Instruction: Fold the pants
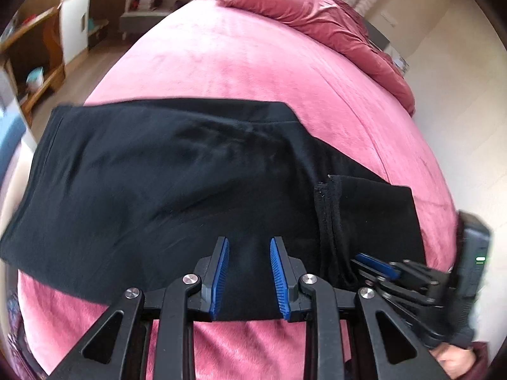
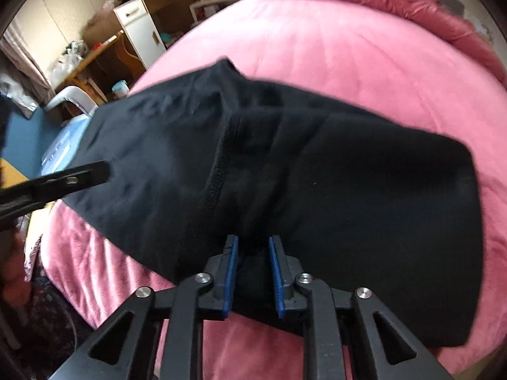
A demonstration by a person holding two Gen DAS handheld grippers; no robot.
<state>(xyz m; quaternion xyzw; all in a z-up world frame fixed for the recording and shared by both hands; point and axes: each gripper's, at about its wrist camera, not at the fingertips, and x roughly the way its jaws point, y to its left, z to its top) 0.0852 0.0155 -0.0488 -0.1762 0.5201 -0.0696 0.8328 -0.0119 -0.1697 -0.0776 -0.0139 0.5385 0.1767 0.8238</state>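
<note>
- Pink blanket [image 1: 253, 72] covering a bed, cupboards behind.
- Black pants [image 1: 164, 171], folded over, lying flat across the blanket directly ahead of both grippers.
- Left gripper [image 1: 249, 277]: jaws narrowly parted, the near pants edge between its pads.
- Right gripper [image 2: 253, 274]: jaws narrowly parted, dark cloth bunched between them; a firm grip cannot be told.

Soft even daylight, no hard shadows, strong fisheye bowing with dark vignette at corners, black pants [image 1: 177, 171] underexposed and near featureless, motion blur across right wrist view, pale wall [image 1: 469, 101] slightly washed out
</note>
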